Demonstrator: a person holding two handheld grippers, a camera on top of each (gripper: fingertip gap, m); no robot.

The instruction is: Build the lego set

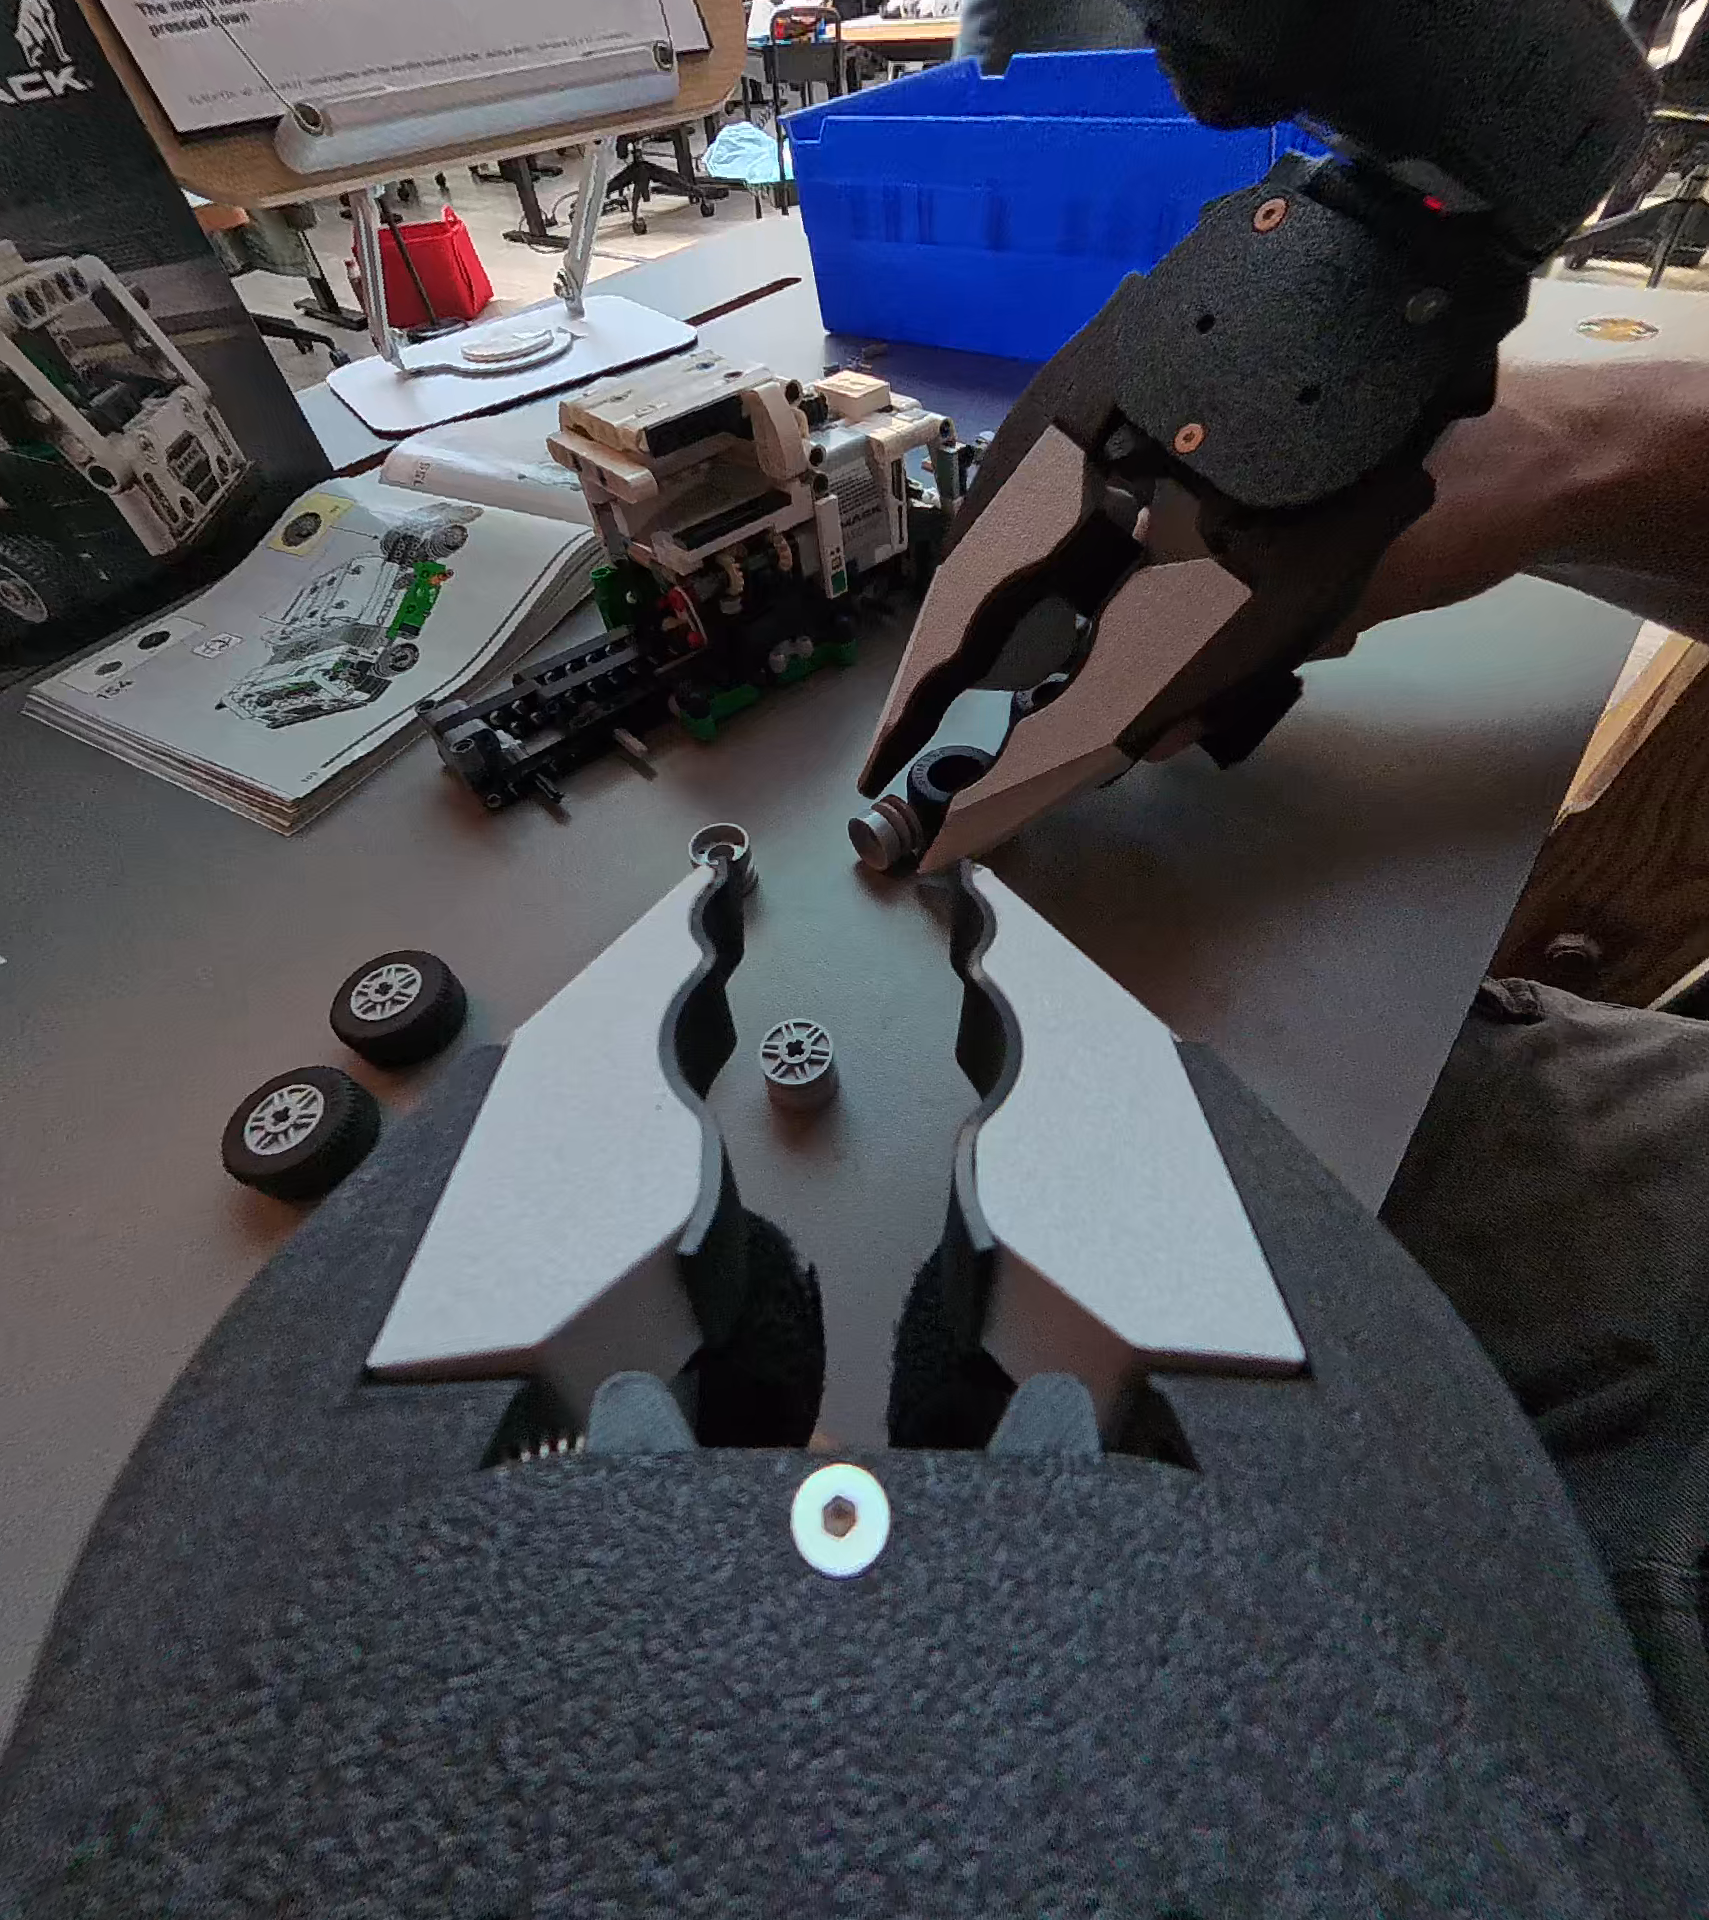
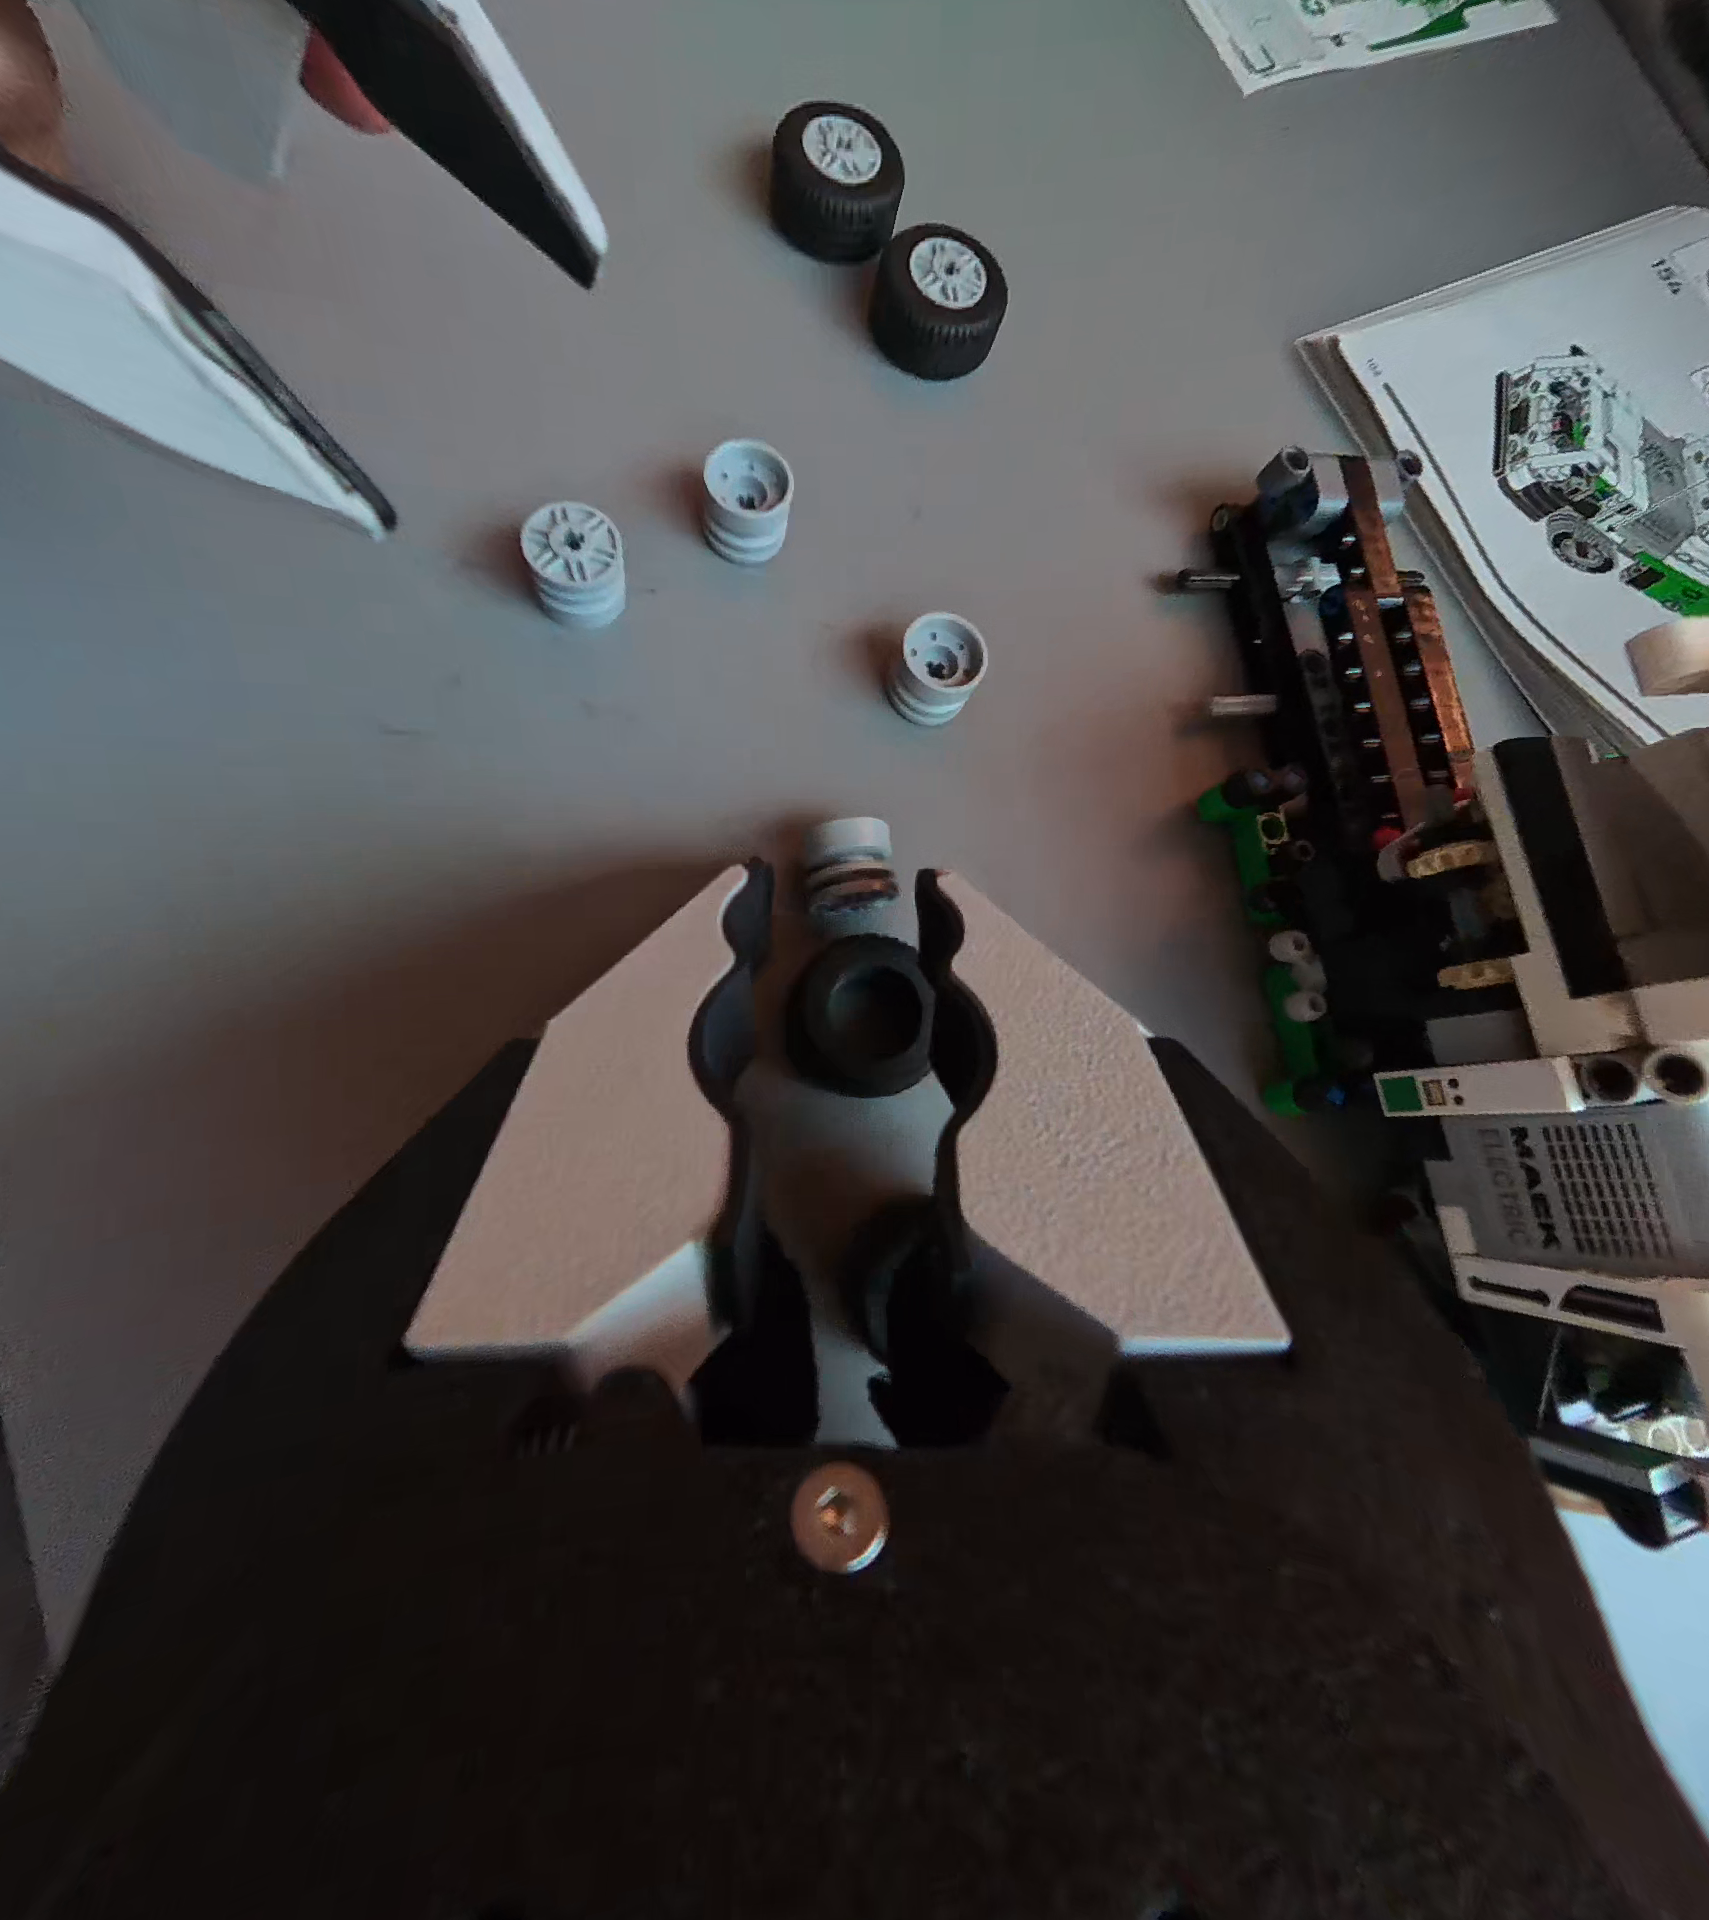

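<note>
My left gripper [image 1: 845,883] is open and empty, low over the grey table [image 1: 154,831]. A loose grey wheel hub [image 1: 798,1060] stands between its fingers, and another hub [image 1: 722,852] stands by its left fingertip. My right gripper [image 2: 845,899] is shut on a black tyre [image 2: 860,1013], tips down at the table. A grey hub [image 2: 848,862] lies on its side right in front of the tyre; it also shows in the left wrist view [image 1: 881,831]. A second dark round part [image 2: 897,1278] sits deeper between the right fingers. The left gripper [image 2: 486,395] shows at the top left.
Two finished wheels [image 1: 398,1003] [image 1: 299,1132] lie at the left. The part-built white truck [image 1: 746,499] with its black chassis [image 1: 559,717] stands behind, beside an open instruction booklet [image 1: 310,623]. A blue bin [image 1: 985,208], the set's box [image 1: 19,364] and a book stand [image 1: 517,343] are at the back. My hands' fingertips stand some 9 cm from each other.
</note>
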